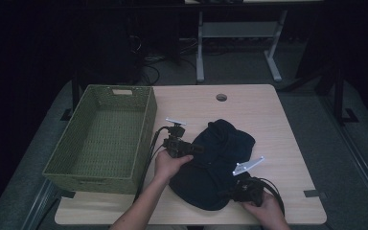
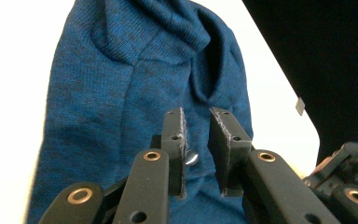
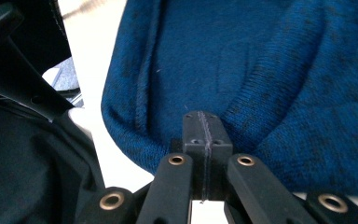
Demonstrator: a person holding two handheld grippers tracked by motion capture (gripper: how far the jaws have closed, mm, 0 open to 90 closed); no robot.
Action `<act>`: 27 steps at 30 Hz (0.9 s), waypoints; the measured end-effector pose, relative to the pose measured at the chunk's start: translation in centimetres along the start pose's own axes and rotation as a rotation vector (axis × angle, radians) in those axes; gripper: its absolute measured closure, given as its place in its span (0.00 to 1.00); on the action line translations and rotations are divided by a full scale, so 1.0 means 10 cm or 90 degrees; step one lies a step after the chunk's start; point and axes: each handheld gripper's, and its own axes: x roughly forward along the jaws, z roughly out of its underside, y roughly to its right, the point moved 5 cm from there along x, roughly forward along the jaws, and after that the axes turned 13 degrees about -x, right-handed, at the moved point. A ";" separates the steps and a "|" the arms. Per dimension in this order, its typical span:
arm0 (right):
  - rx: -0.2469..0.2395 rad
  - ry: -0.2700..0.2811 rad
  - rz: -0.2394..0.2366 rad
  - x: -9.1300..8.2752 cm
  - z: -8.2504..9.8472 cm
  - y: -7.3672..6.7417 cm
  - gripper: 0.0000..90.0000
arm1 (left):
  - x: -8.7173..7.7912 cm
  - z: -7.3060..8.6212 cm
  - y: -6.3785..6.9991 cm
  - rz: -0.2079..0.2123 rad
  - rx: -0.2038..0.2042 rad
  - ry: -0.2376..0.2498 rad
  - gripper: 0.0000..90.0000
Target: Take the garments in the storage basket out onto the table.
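A dark blue knitted garment [image 1: 220, 148] lies crumpled on the light wooden table [image 1: 278, 124]. My left gripper [image 1: 197, 149] sits at the garment's left edge, held by the person's left hand. In the left gripper view its pads [image 2: 219, 126] stand a little apart over the blue knit [image 2: 112, 93], so the left gripper [image 2: 196, 112] is open with nothing pinched. My right gripper [image 1: 232, 192] rests at the garment's near right edge. In the right gripper view the right gripper [image 3: 201, 114] is shut, its tip against the garment's hem [image 3: 261, 70]; no cloth shows between the pads.
A green woven basket [image 1: 146, 129] stands on the table's left half, close beside my left gripper. A round cable hole [image 1: 221, 97] sits near the far edge. Desk legs and cables stand on the floor beyond. The other gripper [image 2: 349, 182] shows low right in the left gripper view.
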 end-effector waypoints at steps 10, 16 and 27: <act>0.027 0.017 0.034 -0.29 0.24 0.13 1.00 | 0.10 0.14 -0.08 -0.010 0.000 -0.027 0.85; 0.043 0.022 0.052 -0.39 0.31 0.21 1.00 | 0.15 0.25 -0.10 -0.013 0.000 -0.057 0.83; 0.064 0.040 0.076 -0.49 0.34 0.37 1.00 | 0.08 0.45 -0.12 -0.030 0.010 -0.065 0.85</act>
